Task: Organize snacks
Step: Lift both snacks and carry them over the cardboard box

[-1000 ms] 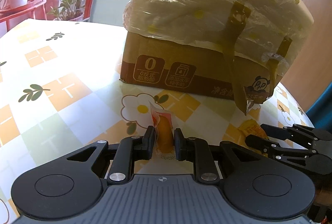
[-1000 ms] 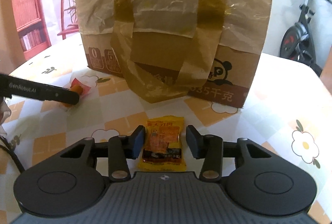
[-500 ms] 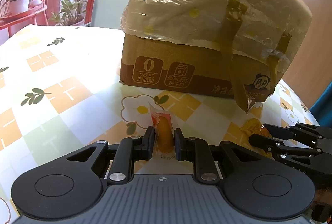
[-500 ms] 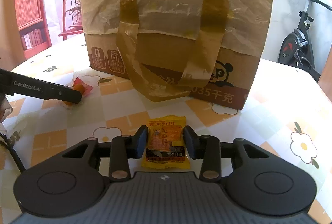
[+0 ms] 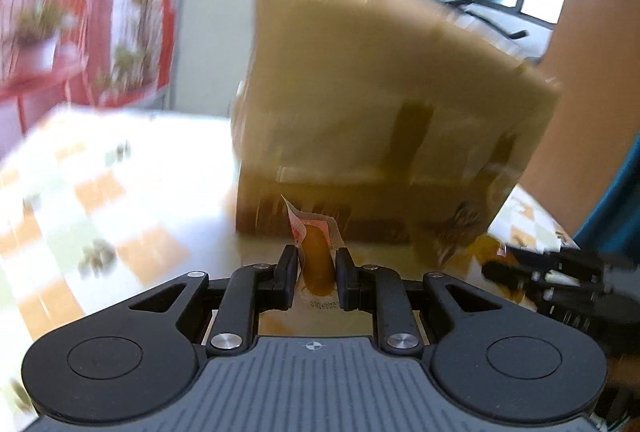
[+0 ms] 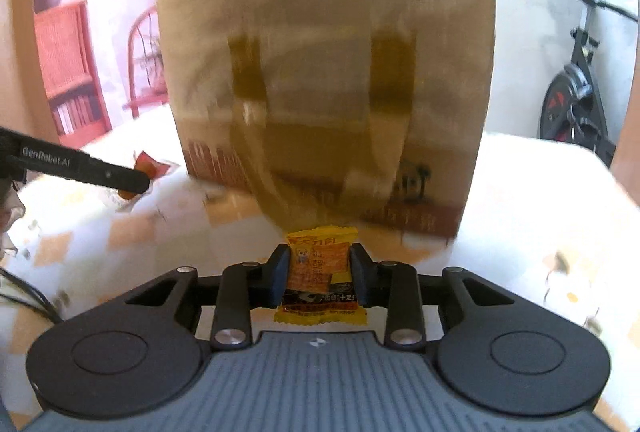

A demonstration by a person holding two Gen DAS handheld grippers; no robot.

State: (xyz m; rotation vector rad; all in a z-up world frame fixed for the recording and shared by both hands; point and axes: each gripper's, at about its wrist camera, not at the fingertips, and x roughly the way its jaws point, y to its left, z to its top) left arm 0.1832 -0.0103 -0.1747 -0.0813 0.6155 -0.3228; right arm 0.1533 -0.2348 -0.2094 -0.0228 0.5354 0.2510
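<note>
My left gripper (image 5: 317, 261) is shut on a small clear packet with an orange-brown snack (image 5: 316, 256) and holds it above the table. My right gripper (image 6: 319, 264) is shut on a yellow and orange snack packet (image 6: 320, 274), also off the table. A cardboard box lined with a yellow plastic bag (image 5: 384, 120) stands ahead of both; it also shows in the right wrist view (image 6: 332, 92). The left gripper (image 6: 136, 182) with its packet shows at the left of the right wrist view. The right gripper (image 5: 504, 268) shows at the right of the left wrist view. Both views are motion-blurred.
The table (image 5: 120, 200) has a checked floral cloth. A red chair and plants (image 5: 44, 32) stand beyond its left edge. An exercise bike (image 6: 576, 96) stands behind the table at the right. A red shelf (image 6: 68, 68) is at the far left.
Both grippers have risen from the table with their packets and moved toward the box. The right gripper's jaws closed onto the yellow packet.
</note>
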